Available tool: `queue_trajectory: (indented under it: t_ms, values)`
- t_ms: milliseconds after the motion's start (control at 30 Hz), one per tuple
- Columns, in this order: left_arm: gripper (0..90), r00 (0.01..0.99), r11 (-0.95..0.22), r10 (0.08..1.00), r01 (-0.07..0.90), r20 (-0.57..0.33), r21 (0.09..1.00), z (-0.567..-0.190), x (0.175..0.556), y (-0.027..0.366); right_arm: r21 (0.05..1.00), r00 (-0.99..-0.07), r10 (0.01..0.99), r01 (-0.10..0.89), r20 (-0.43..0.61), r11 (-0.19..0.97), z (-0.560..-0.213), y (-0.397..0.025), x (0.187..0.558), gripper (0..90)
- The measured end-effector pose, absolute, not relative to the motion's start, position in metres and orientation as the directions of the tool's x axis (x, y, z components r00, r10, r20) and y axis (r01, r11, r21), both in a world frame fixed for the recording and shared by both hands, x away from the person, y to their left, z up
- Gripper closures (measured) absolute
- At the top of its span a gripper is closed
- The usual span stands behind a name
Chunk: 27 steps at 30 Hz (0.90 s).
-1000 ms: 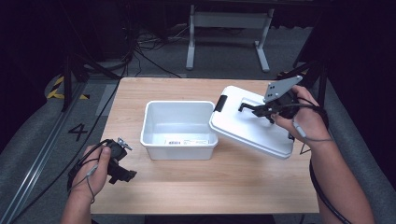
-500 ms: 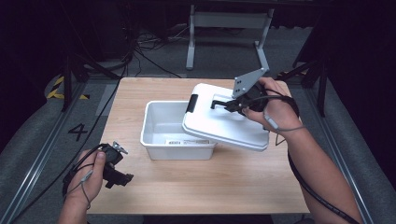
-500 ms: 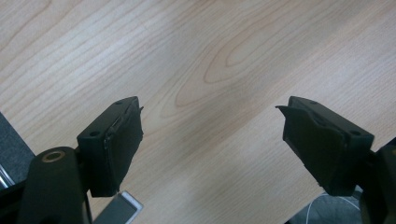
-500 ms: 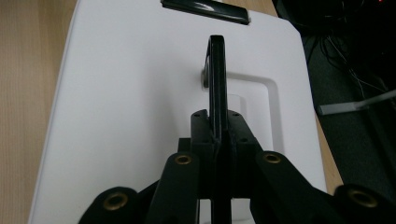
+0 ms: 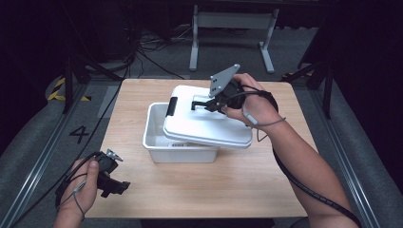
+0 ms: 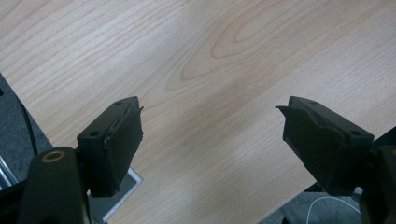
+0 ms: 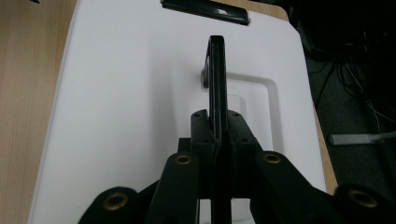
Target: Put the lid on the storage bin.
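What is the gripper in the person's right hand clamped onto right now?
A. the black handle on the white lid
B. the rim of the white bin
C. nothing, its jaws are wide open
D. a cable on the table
A: in the right gripper view the right gripper has its jaws shut on the thin black handle standing up from the white lid, held partly over the bin.

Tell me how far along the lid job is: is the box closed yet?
Not yet. Done: the right gripper is shut on the lid handle and has the white lid up over the white box. In hand: the lid sits tilted and offset to the right, the box's left part uncovered. Left: line it up and seat it. The left gripper idles open near the table's front-left corner.
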<state>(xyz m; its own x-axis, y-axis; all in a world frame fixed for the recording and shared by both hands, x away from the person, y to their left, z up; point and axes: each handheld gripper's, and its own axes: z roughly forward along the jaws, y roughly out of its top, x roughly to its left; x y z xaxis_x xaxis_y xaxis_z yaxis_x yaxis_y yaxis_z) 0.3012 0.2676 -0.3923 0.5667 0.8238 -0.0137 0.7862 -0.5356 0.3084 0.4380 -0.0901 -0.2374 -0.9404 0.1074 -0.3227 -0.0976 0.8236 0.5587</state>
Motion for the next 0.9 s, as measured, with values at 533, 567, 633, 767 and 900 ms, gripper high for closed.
queue_trajectory:
  t_ms: [533, 567, 633, 767, 900]
  values:
    - [20.5, 0.535, -0.505, 0.845, 0.803, -0.01, 0.318, -0.391, 0.293, 0.274, 0.561, -0.951, 0.052, -0.134, -0.303, 0.817, -0.252, -0.048, 0.454, 84.0]
    - [20.5, 0.54, -0.51, 0.841, 0.798, -0.006, 0.323, -0.391, 0.293, 0.275, 0.562, -0.953, 0.052, -0.132, -0.3, 0.816, -0.253, -0.046, 0.455, 84.0]
    - [20.5, 0.54, -0.51, 0.842, 0.796, -0.004, 0.326, -0.391, 0.293, 0.275, 0.568, -0.954, 0.048, -0.136, -0.297, 0.812, -0.256, -0.041, 0.458, 84.0]
    - [20.5, 0.541, -0.51, 0.841, 0.796, -0.004, 0.326, -0.391, 0.293, 0.275, 0.577, -0.96, 0.033, -0.14, -0.279, 0.804, -0.264, -0.031, 0.463, 84.0]
    - [20.4, 0.54, -0.508, 0.842, 0.797, -0.007, 0.328, -0.391, 0.293, 0.275, 0.57, -0.964, 0.018, -0.143, -0.266, 0.809, -0.272, -0.023, 0.468, 84.0]
